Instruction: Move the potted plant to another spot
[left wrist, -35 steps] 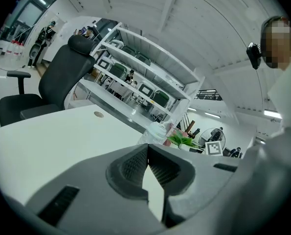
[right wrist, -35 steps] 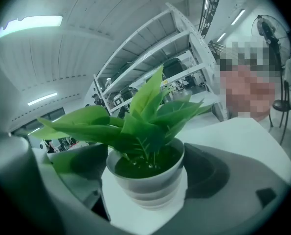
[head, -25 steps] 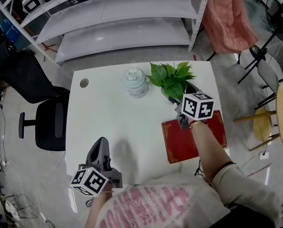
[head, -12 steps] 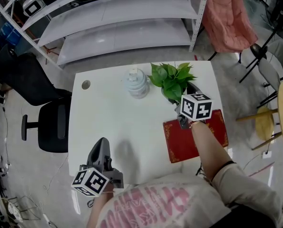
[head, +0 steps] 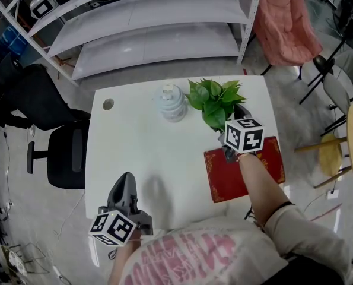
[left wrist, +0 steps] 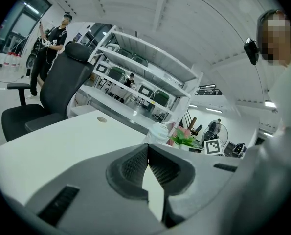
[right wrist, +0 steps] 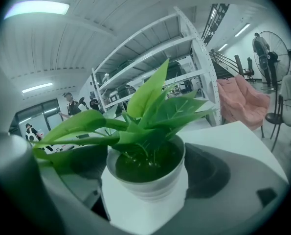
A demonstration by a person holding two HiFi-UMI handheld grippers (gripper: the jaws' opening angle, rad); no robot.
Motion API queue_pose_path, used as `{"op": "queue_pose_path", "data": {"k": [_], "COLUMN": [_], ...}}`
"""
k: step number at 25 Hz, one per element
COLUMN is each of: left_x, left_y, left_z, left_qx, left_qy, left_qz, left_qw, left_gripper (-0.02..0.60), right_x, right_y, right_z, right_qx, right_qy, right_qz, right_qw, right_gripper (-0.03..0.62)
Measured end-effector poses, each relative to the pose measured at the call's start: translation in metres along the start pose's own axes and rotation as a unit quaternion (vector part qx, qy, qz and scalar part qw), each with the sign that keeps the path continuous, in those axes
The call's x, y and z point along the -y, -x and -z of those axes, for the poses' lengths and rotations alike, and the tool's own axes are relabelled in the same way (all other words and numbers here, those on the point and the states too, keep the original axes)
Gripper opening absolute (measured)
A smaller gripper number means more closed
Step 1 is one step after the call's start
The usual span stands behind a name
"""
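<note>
The right gripper's (right wrist: pixel 146 166) jaws stand wide, one dark pad on each side of the potted plant's (right wrist: pixel 146 182) white ribbed pot. The pads seem to meet the pot's wall on both sides, though the wide-angle right gripper view leaves the contact uncertain. The pot stands upright, its green leaves spreading up and toward the camera. In the head view the plant sits on the white table (head: pixel 146 153) close to the far edge, toward the far right corner. The gripper's marker cube (head: pixel 244 135) is on the plant's near side.

The left gripper's (left wrist: pixel 147 153) jaws are together at the tips with nothing between them. In the head view it is above the table's near edge, left of the middle and well apart from the plant.

Just left of the plant, near the far edge, stands a pale ribbed jar (head: pixel 169 104). A red book (head: pixel 247 174) lies flat along the right edge, on the near side of the plant, partly under the person's right forearm (head: pixel 260 183). A small round hole (head: pixel 108 104) marks the far left corner. A black chair (head: pixel 63 156) stands beside the table's left edge.
</note>
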State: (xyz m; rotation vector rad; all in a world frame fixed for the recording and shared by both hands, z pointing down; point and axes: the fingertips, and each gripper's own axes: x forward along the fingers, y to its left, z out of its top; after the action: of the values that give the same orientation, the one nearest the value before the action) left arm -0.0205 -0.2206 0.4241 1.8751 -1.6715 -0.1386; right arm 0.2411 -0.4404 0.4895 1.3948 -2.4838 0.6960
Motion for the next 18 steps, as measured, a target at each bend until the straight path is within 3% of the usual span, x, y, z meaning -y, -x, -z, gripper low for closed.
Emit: {"op": "queue_pose_path", "data": {"k": [18], "left_x": [0.0011], "left_y": [0.0026], "left_z": [0.0031], "left_qx": [0.002], "left_qy": [0.015], "left_qz": [0.002], "left_qw": [0.9999], "left_gripper": [0.003], "right_x": [-0.0005], "right_y": [0.0047], "right_z": [0.0045], "right_qx": [-0.003], "right_qy": [-0.001], "right_qz": [0.006], "right_qw": [1.0], "right_gripper": [0.497]}}
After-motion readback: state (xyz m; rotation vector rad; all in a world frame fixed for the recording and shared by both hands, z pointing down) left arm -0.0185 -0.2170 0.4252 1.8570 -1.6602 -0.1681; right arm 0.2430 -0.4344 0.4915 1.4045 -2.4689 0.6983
